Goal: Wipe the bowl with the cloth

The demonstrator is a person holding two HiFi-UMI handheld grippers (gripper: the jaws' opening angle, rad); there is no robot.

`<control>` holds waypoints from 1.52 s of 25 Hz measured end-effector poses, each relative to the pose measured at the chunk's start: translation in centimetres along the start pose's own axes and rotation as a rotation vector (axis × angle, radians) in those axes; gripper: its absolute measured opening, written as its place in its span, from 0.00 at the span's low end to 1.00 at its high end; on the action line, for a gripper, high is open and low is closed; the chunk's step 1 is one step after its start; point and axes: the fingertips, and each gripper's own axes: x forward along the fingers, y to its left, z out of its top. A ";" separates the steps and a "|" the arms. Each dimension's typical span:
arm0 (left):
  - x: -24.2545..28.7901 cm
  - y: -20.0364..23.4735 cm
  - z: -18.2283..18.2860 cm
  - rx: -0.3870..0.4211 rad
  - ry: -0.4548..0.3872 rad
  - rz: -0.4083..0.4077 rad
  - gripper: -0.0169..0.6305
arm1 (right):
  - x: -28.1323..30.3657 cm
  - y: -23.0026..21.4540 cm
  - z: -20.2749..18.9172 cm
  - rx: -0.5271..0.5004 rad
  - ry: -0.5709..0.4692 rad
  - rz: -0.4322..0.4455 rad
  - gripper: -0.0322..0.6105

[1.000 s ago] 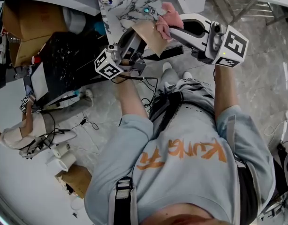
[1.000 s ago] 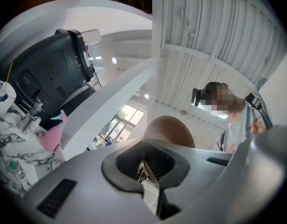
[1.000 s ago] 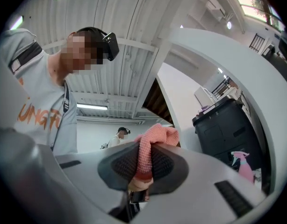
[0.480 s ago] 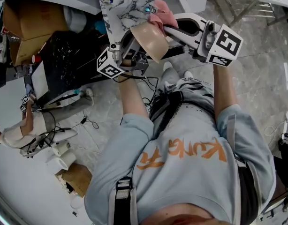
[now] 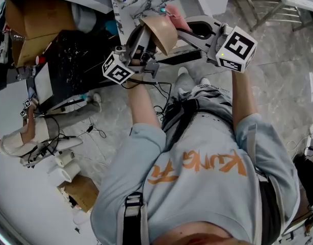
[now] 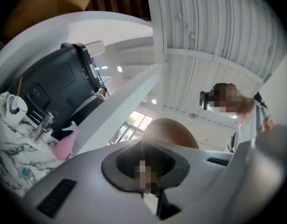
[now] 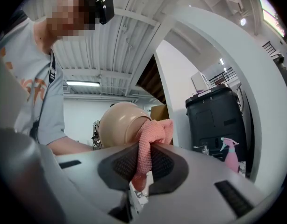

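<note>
Forearms of the person were both lifted in front of the grey shirt (image 5: 207,162), bare below the short sleeves, and each hand carried one tool up over the marble-patterned counter (image 5: 133,6). The left tool (image 5: 146,37) pointed a little upward, and its grey jaws were nearly together, pinching the thin wall of the bowl (image 5: 160,32), so the bowl hung in the air at the tips and did not rest on the counter. The right tool (image 5: 179,27) lay about level, coming from the other side with its marker cube (image 5: 237,48) toward the person. Its jaws were closed on the cloth (image 5: 178,15), a bunched strip of which stood out between the dark ribbed pads (image 7: 167,164). The bowl (image 7: 120,122) was round and deep, of smooth matte beige material, and it looked like plastic. The cloth (image 7: 150,141) was pink with a fine woven or knitted texture, soft and folded, and it lay against the bowl at its rim. In the left gripper view the beige curve of the bowl (image 6: 174,132) rose just behind the jaws. A pink spray bottle (image 6: 68,141) stood on the counter.
</note>
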 end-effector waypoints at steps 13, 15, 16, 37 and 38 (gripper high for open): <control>-3.9 3.8 -0.4 0.046 0.099 0.298 0.08 | 0.3 -0.6 -0.3 0.031 -0.022 0.012 0.13; -4.7 4.6 -0.6 0.043 0.112 0.358 0.08 | 0.2 -1.2 -0.3 0.051 -0.043 -0.016 0.13; -5.2 5.0 -0.8 0.040 0.120 0.395 0.08 | 0.1 -1.6 -0.2 0.063 -0.056 -0.033 0.13; -10.3 15.8 -1.9 0.038 0.356 0.936 0.08 | -0.7 -10.0 -1.2 0.149 -0.096 -0.311 0.13; -10.4 16.4 -1.9 0.038 0.373 0.948 0.08 | -0.5 -10.4 -1.3 0.153 -0.096 -0.318 0.13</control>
